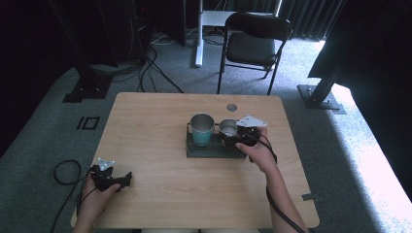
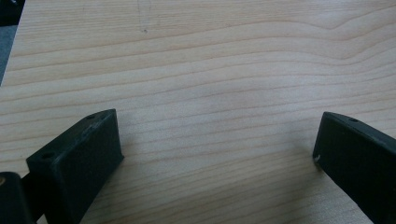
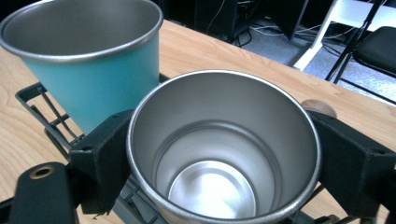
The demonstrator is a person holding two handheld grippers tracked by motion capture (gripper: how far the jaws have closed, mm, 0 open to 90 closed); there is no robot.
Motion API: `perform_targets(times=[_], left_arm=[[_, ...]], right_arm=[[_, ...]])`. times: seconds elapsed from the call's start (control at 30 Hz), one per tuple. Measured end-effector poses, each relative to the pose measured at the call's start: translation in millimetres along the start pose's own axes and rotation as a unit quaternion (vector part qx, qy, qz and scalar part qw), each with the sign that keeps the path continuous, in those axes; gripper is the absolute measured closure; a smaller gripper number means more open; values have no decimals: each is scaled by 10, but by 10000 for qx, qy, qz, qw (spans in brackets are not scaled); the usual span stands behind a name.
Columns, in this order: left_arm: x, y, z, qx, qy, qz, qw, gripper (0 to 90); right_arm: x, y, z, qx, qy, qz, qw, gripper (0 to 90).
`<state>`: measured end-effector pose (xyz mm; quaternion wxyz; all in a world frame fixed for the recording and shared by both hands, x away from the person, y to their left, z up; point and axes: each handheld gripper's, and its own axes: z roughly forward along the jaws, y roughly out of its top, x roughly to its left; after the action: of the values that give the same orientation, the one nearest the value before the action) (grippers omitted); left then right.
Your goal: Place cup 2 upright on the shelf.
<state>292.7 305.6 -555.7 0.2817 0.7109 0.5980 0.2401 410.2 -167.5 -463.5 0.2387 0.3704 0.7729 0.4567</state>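
A dark wire rack (image 1: 214,149) lies at the table's middle with two metal cups on it. The teal cup (image 1: 201,129) (image 3: 93,65) stands upright at the rack's left. Right beside it is a steel cup (image 1: 227,128) (image 3: 224,149), open end up and empty. My right gripper (image 1: 238,137) (image 3: 219,154) is shut on the steel cup, one jaw on each side of its wall. My left gripper (image 1: 127,177) (image 2: 217,140) rests open near the table's front left corner, with bare wood between its jaws.
The wooden table (image 1: 160,184) has a round grommet (image 1: 231,107) near its far edge. A black folding chair (image 1: 252,46) stands beyond the table. Cables (image 1: 65,170) trail on the carpet to the left.
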Motion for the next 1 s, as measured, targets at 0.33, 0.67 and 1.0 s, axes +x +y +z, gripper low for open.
perform_targets(times=[0.33, 0.67, 1.0], left_arm=[[0, 0, 0, 0, -1, 0, 10000, 16], [0, 0, 0, 0, 0, 1, 10000, 16], [0, 0, 0, 0, 0, 0, 10000, 16]], right_arm=[[2, -43, 67, 118, 60, -30, 9999, 132], [-22, -55, 90, 106, 111, 53, 9999, 131], [-35, -61, 81, 101, 164, 27, 9998, 129]])
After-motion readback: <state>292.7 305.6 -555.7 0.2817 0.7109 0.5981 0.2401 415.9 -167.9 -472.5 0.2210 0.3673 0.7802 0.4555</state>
